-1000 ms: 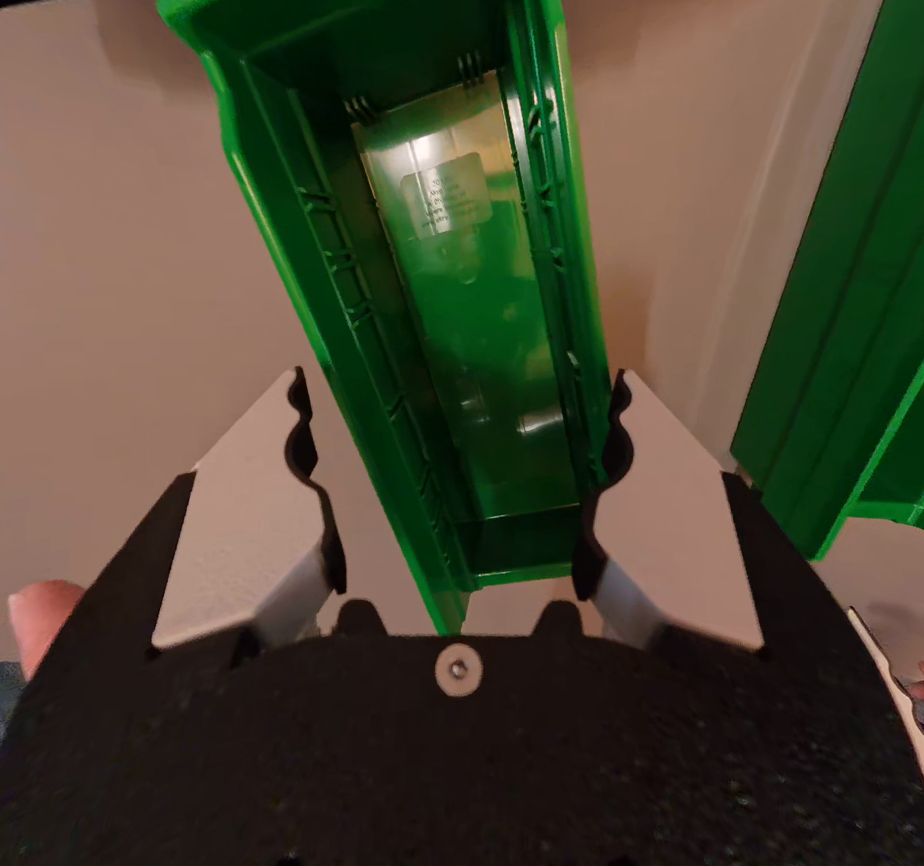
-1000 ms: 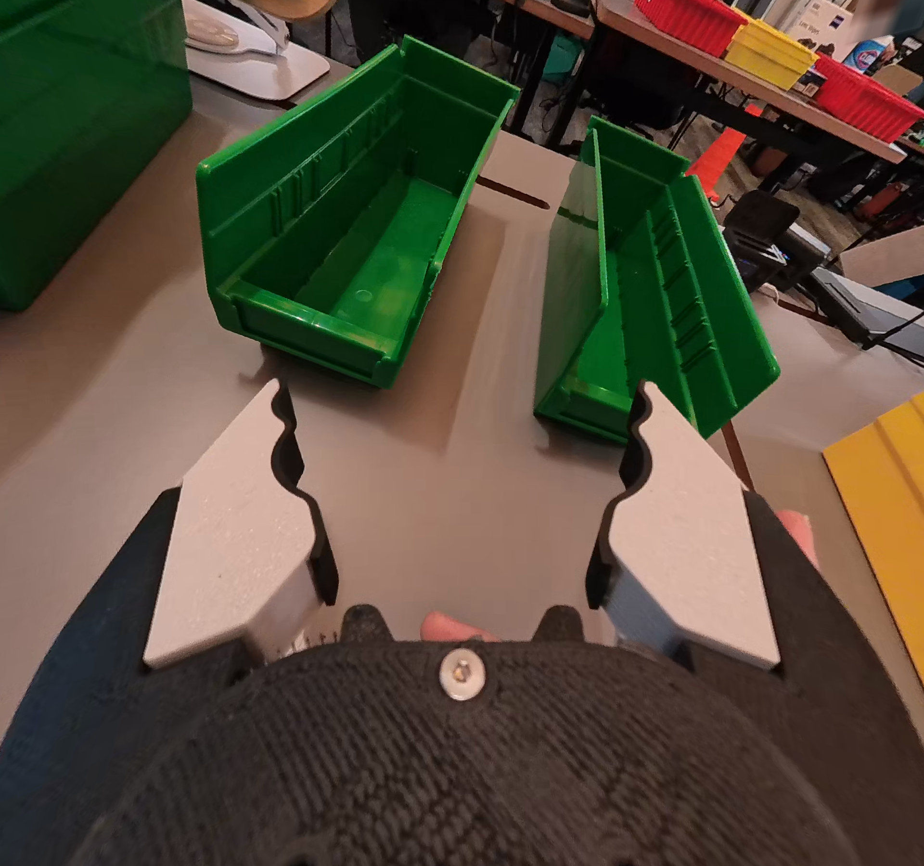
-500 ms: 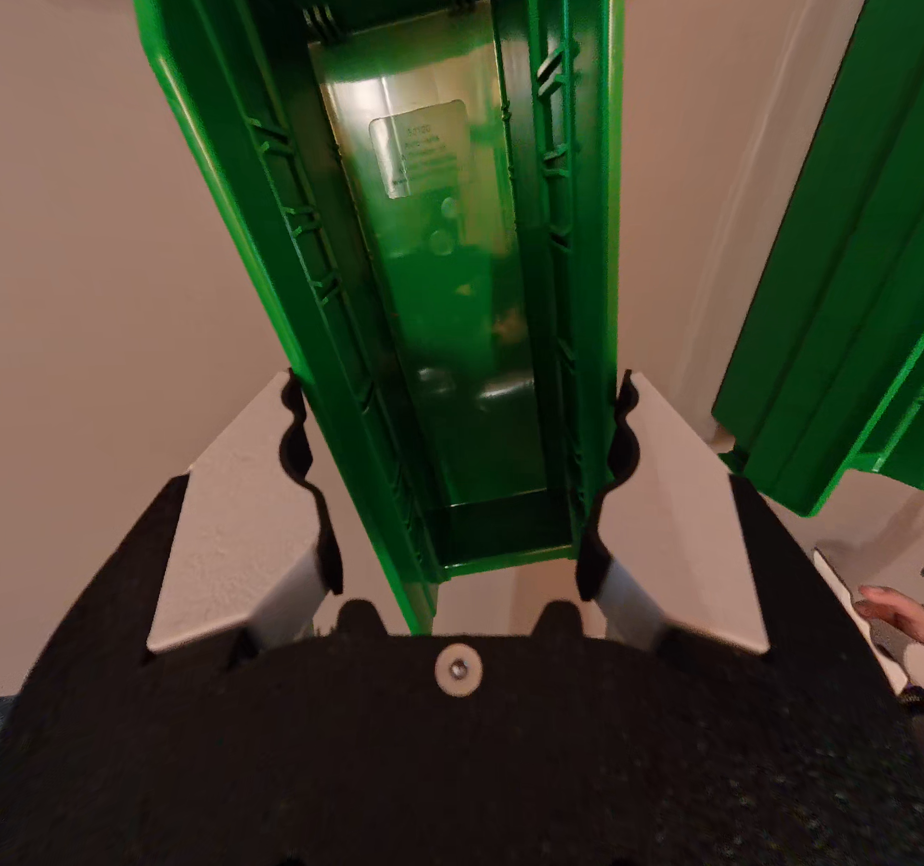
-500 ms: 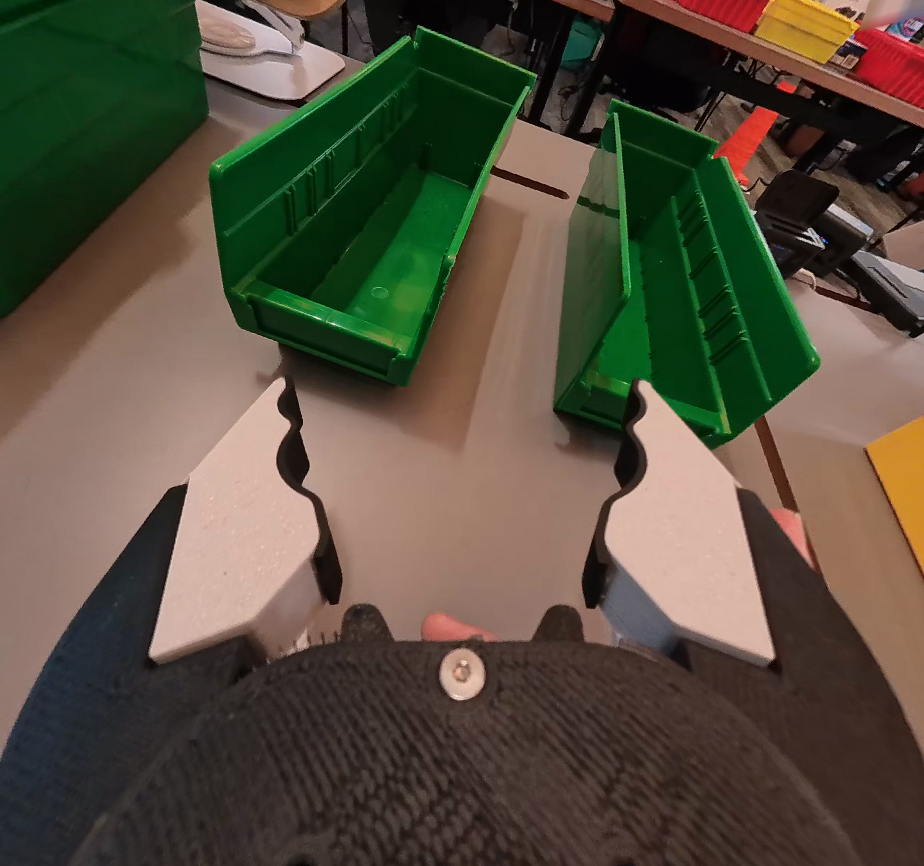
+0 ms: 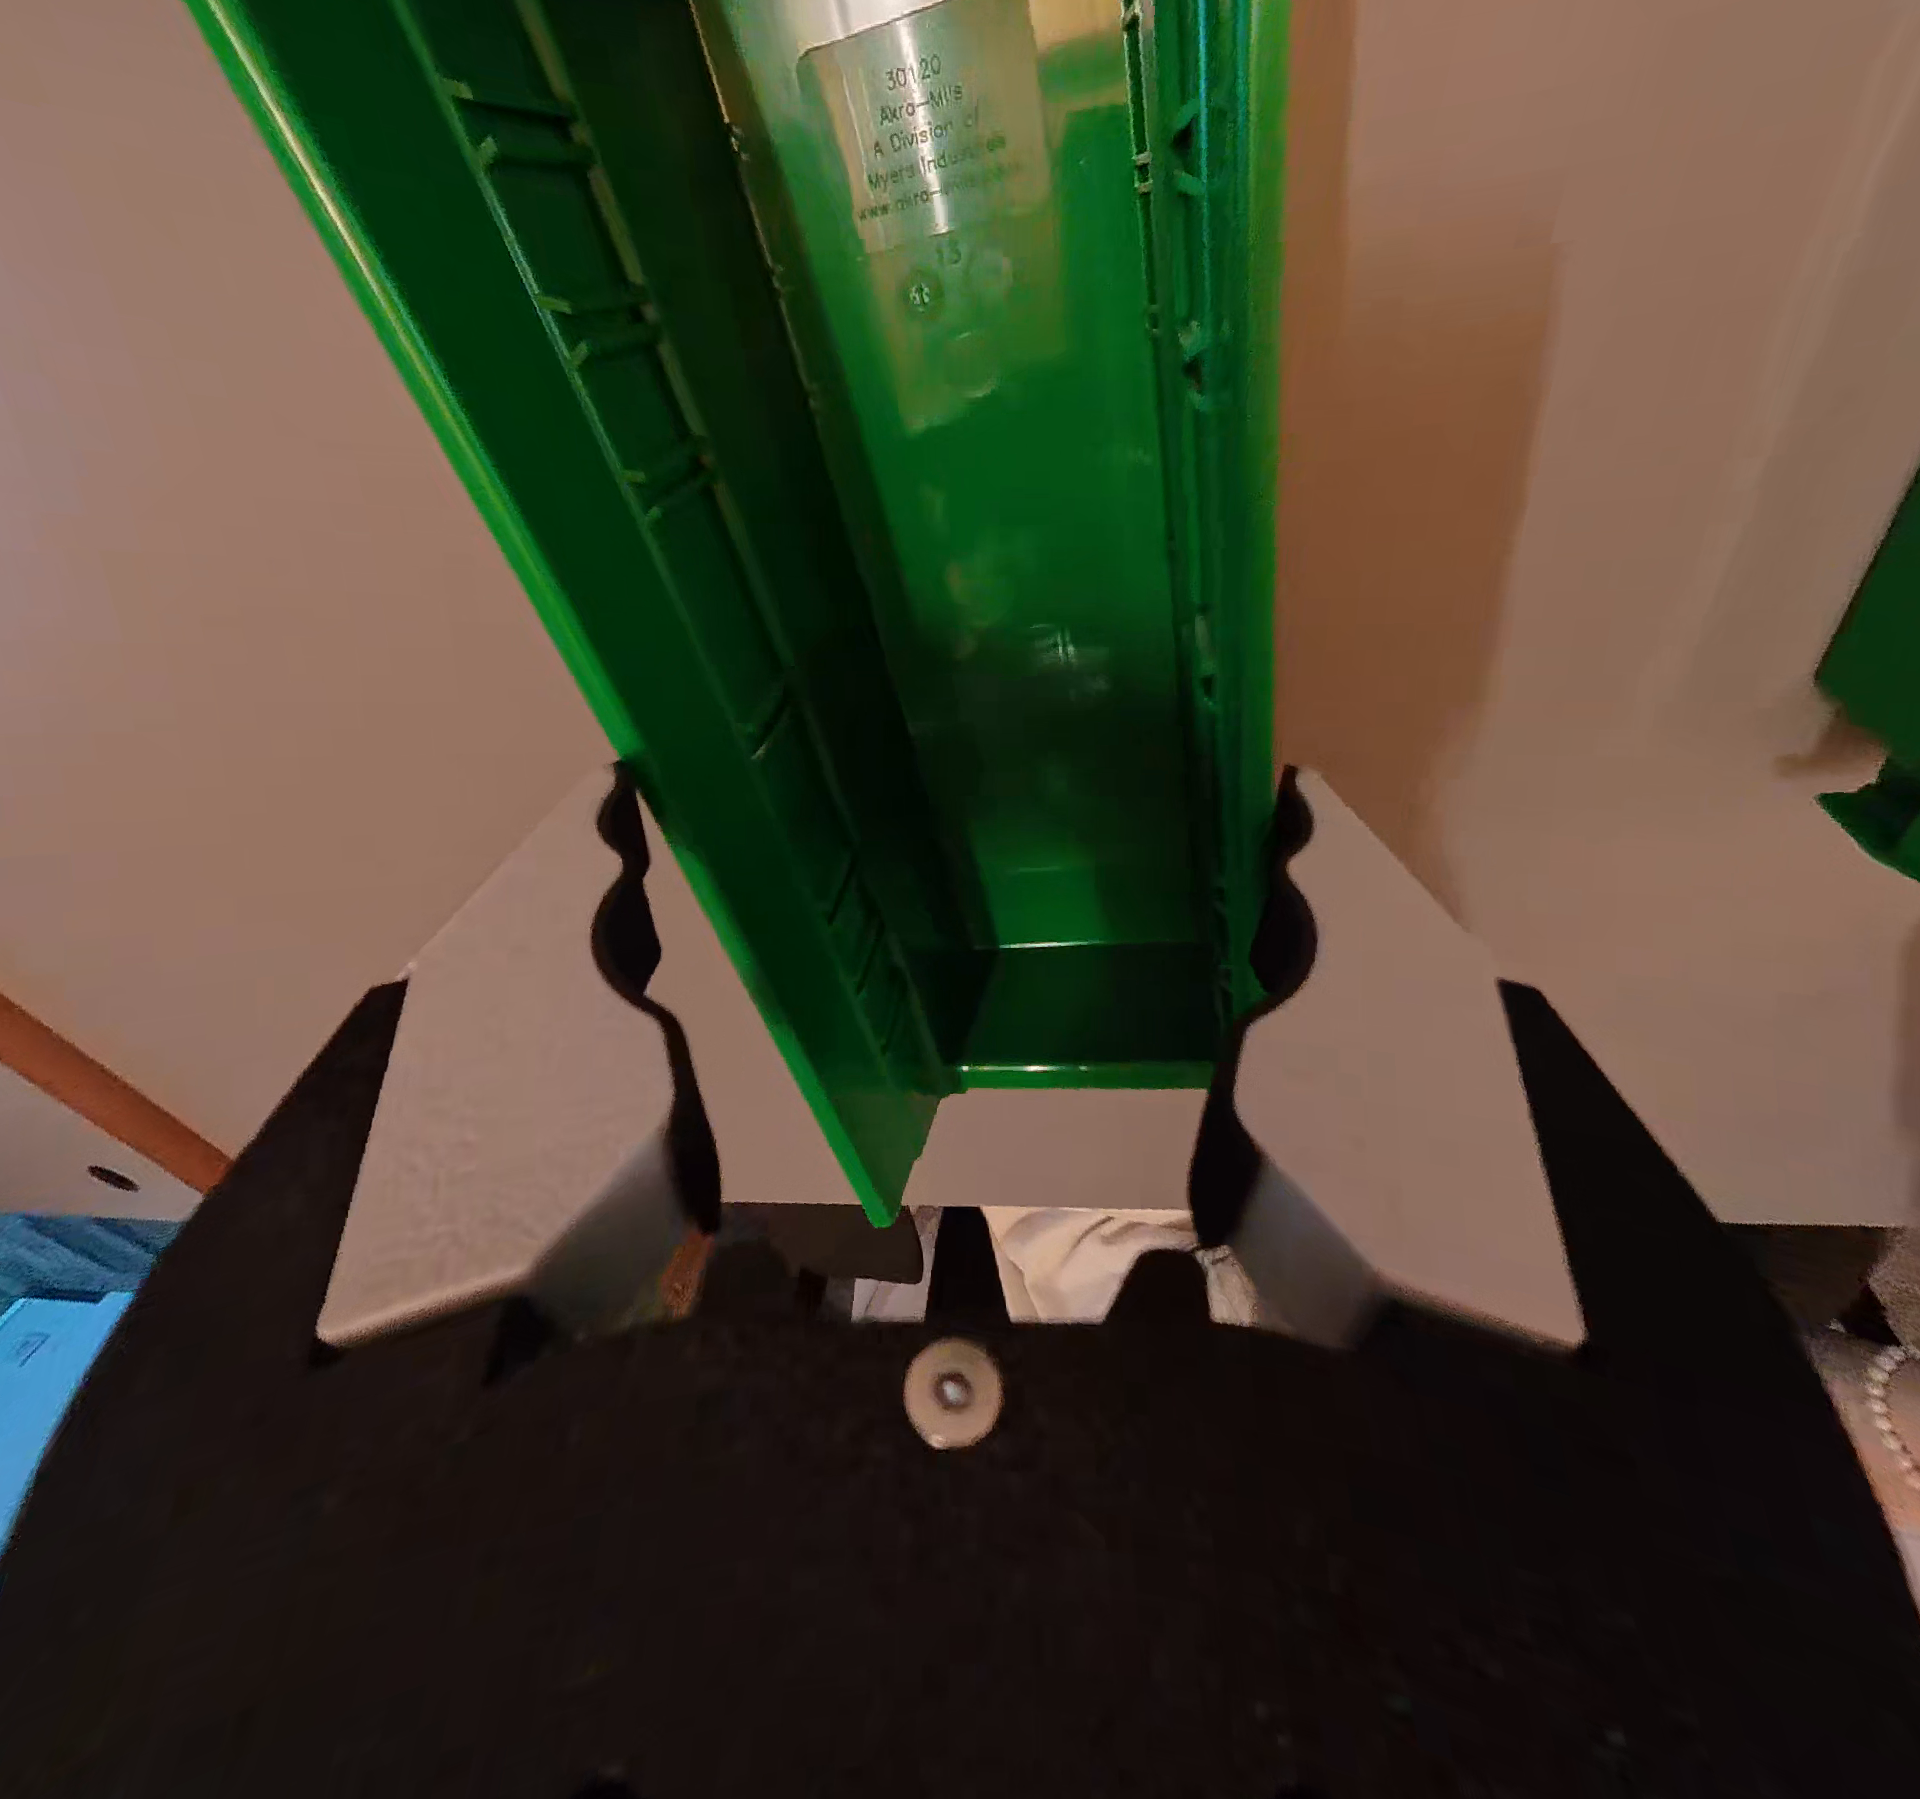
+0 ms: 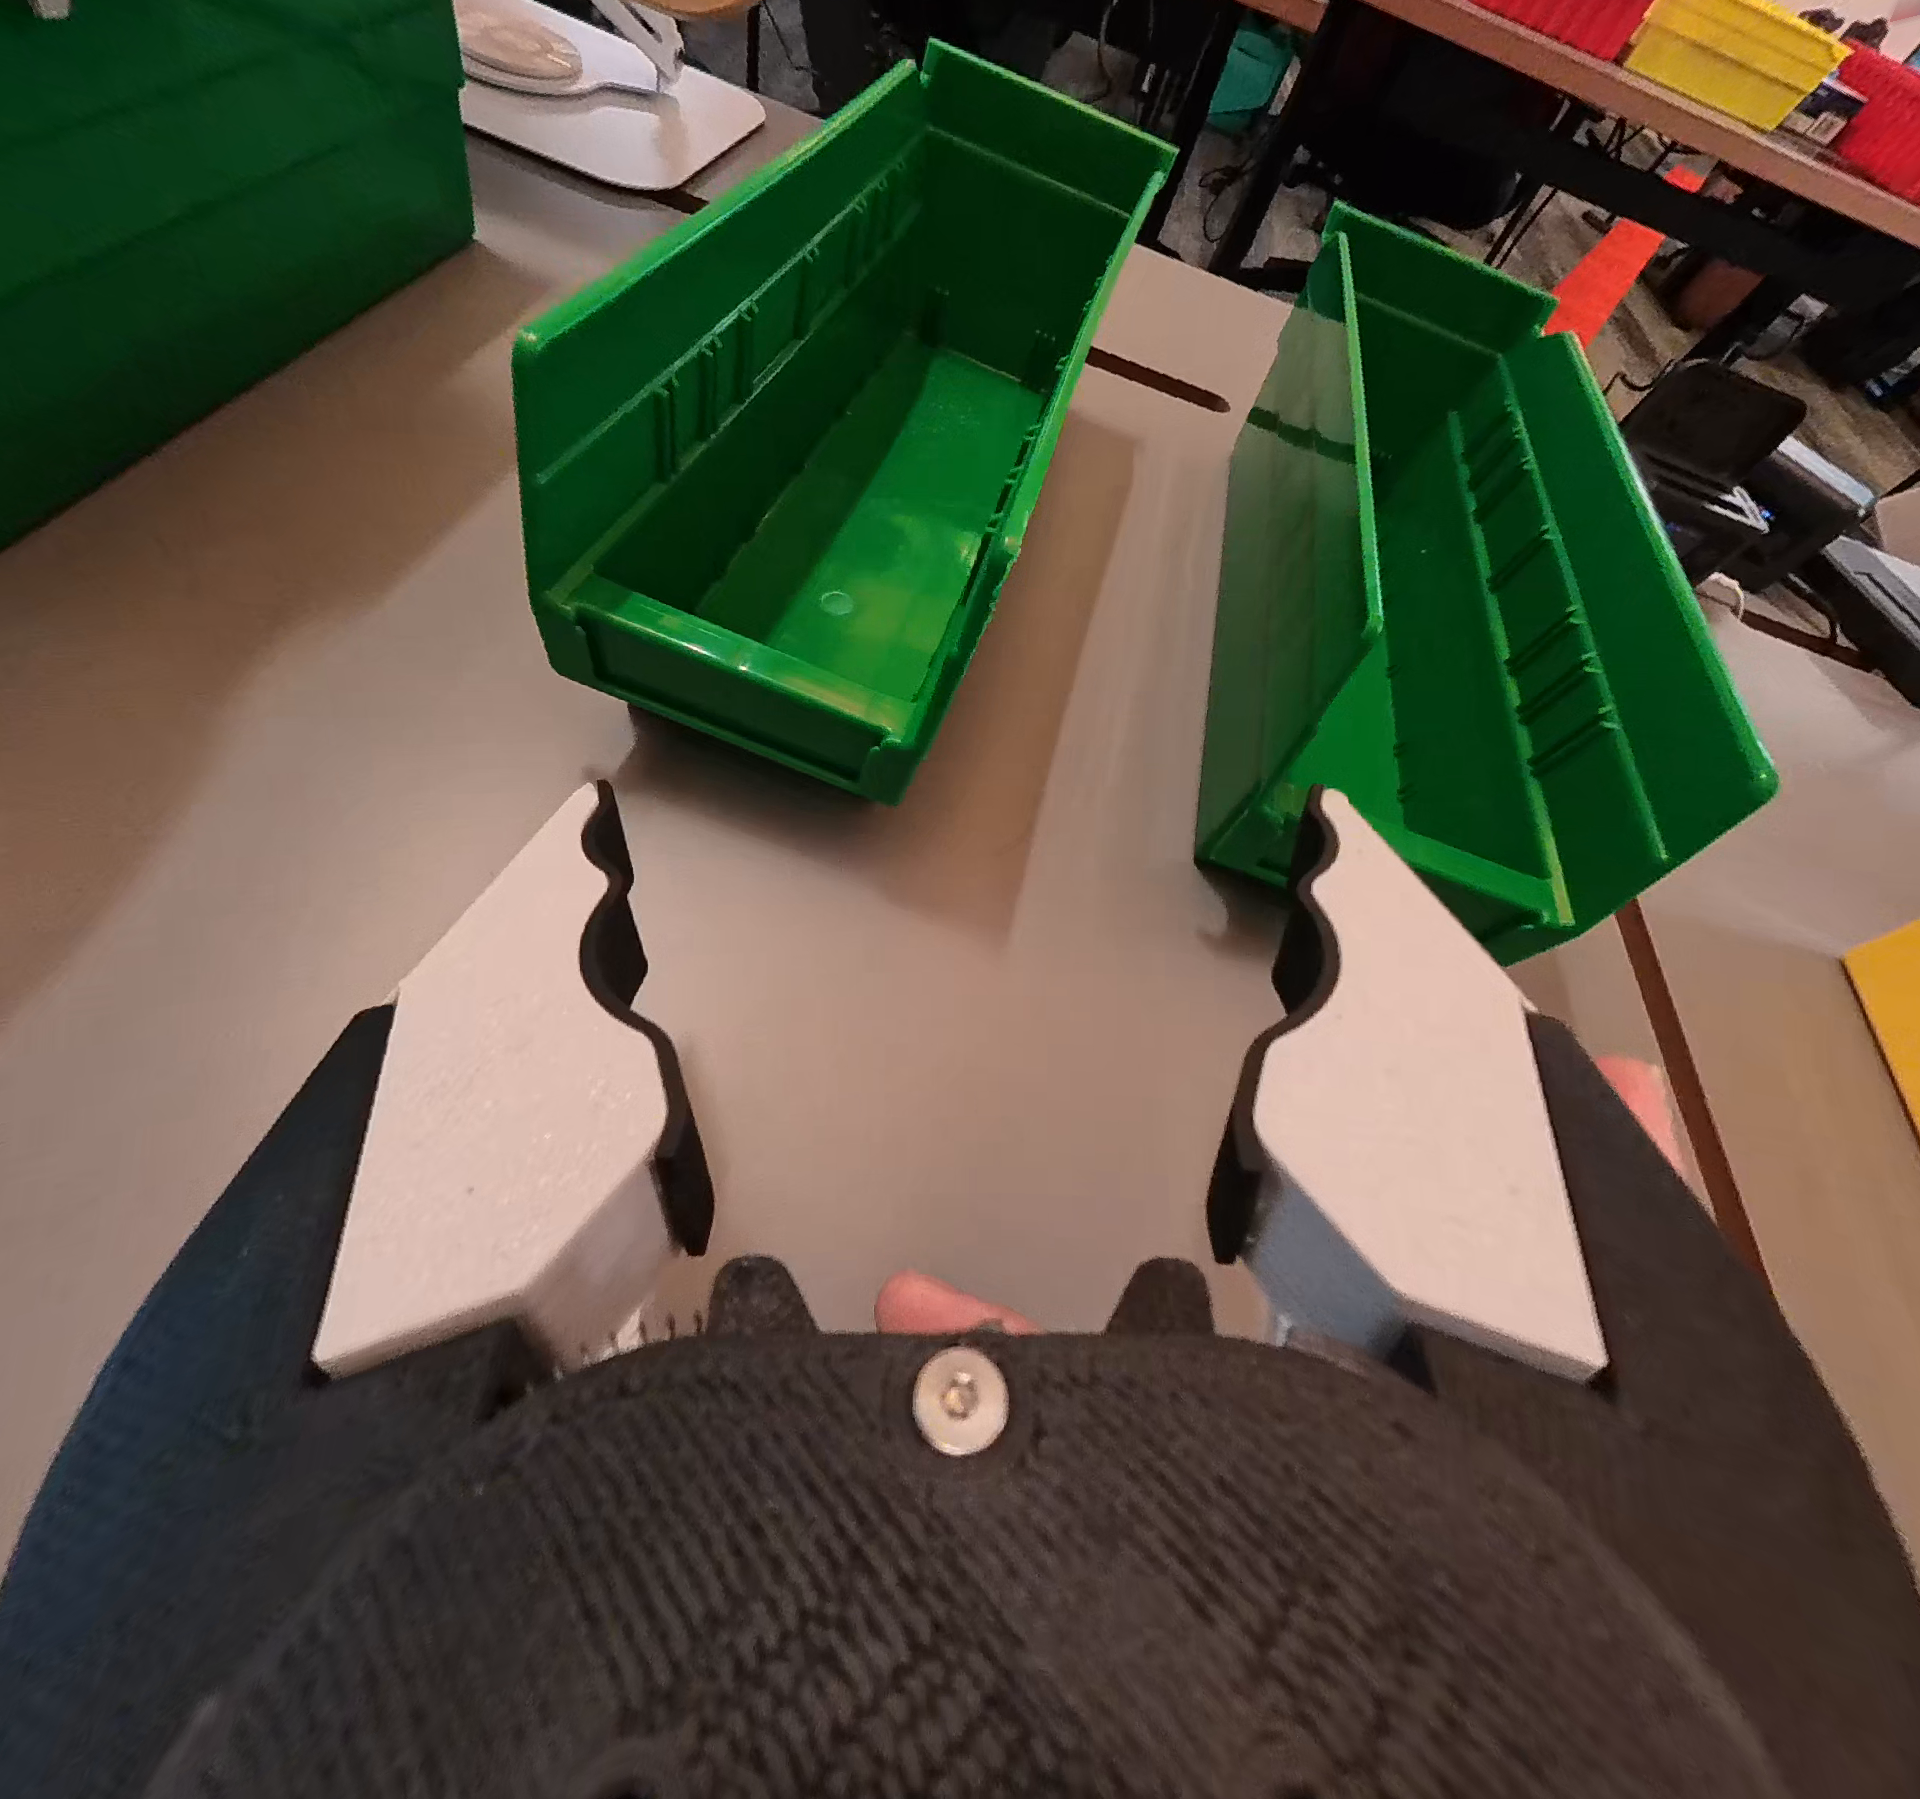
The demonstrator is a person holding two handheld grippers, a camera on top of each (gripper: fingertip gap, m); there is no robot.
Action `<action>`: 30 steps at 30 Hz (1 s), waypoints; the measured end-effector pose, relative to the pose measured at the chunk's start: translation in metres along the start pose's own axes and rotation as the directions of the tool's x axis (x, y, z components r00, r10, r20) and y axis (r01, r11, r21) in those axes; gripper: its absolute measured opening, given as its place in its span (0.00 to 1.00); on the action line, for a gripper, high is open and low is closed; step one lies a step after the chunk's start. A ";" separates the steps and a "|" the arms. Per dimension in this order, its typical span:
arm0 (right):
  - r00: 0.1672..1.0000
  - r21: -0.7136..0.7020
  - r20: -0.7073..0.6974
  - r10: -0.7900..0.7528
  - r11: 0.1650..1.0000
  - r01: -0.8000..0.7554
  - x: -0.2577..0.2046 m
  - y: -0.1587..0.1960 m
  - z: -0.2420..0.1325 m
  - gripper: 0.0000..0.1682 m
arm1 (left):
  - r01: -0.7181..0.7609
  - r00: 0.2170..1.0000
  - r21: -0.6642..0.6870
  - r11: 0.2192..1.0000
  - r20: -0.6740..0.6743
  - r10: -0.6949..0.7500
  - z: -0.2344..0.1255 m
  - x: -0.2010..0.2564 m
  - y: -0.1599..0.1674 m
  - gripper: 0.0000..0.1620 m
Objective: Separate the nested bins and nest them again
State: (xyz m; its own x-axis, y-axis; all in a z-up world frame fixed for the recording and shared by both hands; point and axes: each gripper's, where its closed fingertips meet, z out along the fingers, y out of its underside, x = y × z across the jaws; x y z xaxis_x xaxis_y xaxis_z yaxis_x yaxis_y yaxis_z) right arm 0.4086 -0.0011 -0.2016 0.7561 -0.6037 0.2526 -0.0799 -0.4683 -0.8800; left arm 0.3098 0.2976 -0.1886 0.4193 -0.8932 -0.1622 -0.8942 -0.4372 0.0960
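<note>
Left wrist view: my left tongs [image 5: 951, 980] gape wide around a bin's [image 5: 997, 523] near end, gripping nothing.

Right wrist view: my right tongs [image 6: 961, 1001] hang open and empty above the counter [image 6: 260, 814]; one bin [image 6: 821, 461] stands upright, another [image 6: 1455, 627] beside it tilts.

In my left wrist view the green bin [image 5: 935, 502] runs off the top edge; a second green bin [image 5: 1881, 710] at right is blurred and cropped. Contact with my gripper fingers [image 5: 1351, 1022] is indeterminate.
</note>
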 end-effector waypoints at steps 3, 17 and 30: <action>1.000 0.009 0.002 0.004 1.000 -0.004 0.001 -0.003 -0.002 0.74 | -0.056 0.998 -0.024 0.998 0.003 0.056 -0.001 -0.003 0.003 0.70; 1.000 -0.001 0.019 0.020 1.000 -0.020 0.002 0.001 -0.001 0.72 | -0.102 0.989 -0.010 0.995 -0.108 0.100 0.001 -0.008 0.006 0.75; 0.999 -0.019 0.038 0.001 1.000 0.000 -0.004 0.004 0.001 0.71 | -0.134 0.990 -0.015 0.991 -0.038 0.133 -0.011 -0.011 0.001 0.62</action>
State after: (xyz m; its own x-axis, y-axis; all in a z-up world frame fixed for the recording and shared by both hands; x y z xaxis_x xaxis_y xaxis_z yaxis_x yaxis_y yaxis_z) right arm 0.4063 -0.0001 -0.2064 0.7802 -0.5791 0.2363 -0.0922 -0.4802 -0.8723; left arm 0.3059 0.3059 -0.1759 0.3018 -0.9469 -0.1108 -0.9399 -0.3150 0.1315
